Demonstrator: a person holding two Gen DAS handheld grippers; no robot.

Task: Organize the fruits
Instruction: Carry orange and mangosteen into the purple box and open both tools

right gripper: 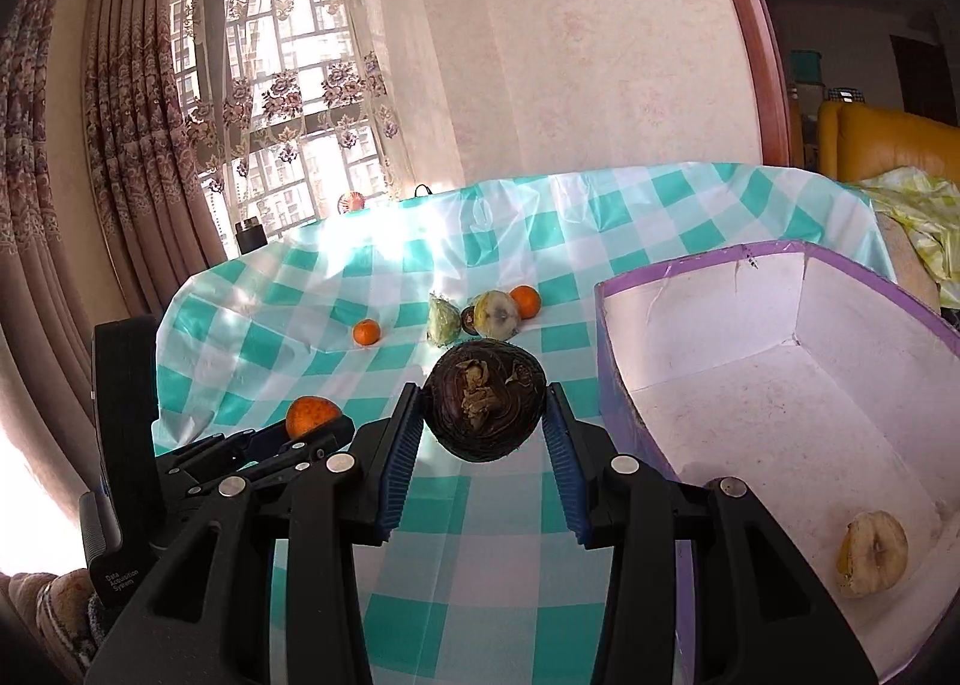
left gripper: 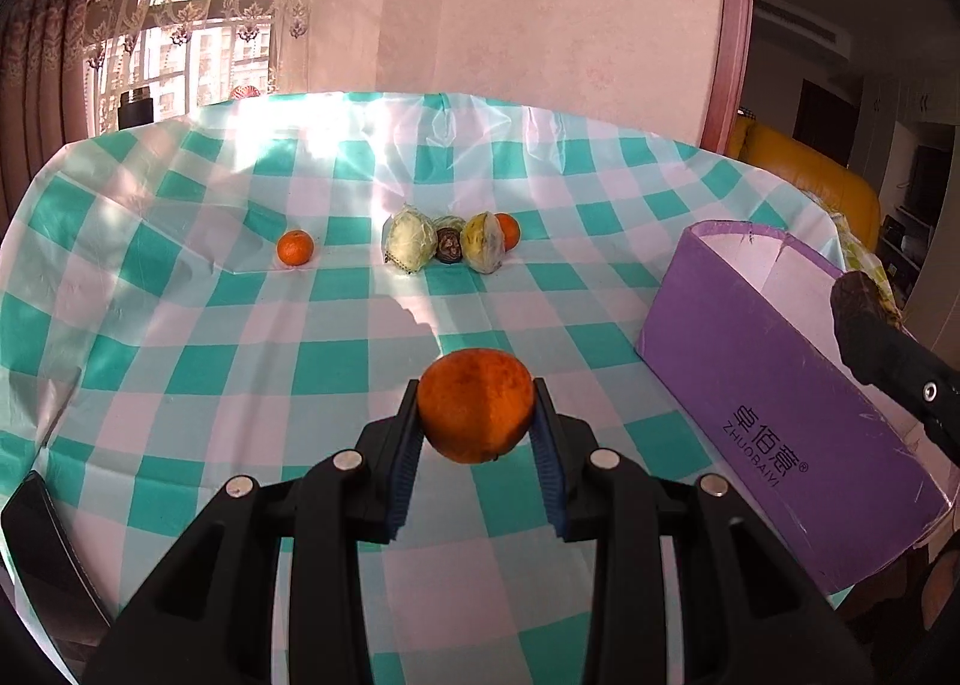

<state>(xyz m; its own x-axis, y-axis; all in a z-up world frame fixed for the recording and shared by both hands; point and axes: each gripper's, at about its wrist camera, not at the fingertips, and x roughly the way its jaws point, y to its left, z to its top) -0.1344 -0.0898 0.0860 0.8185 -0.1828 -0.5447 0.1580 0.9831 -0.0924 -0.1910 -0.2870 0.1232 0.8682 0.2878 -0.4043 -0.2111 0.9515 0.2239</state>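
Observation:
My left gripper [left gripper: 475, 421] is shut on an orange [left gripper: 475, 403] and holds it above the checked tablecloth [left gripper: 240, 325]. My right gripper [right gripper: 485, 415] is shut on a dark brown round fruit [right gripper: 486, 406], just left of the purple box [right gripper: 780, 385]. The box also shows in the left wrist view [left gripper: 780, 403], with the right gripper's dark fruit [left gripper: 855, 295] over its rim. A pale fruit [right gripper: 870, 562] lies inside the box. Far on the cloth lie a small orange [left gripper: 295, 248], a wrapped green fruit [left gripper: 409, 241], a small dark fruit [left gripper: 448, 246], a wrapped yellow fruit [left gripper: 483, 242] and another orange [left gripper: 509, 231].
The left gripper with its orange [right gripper: 311, 415] shows at the left of the right wrist view. A wall and curtained window [right gripper: 270, 85] stand behind the table. A yellow sofa [left gripper: 804, 175] is at the right. A dark object [left gripper: 42, 553] lies at the table's near left edge.

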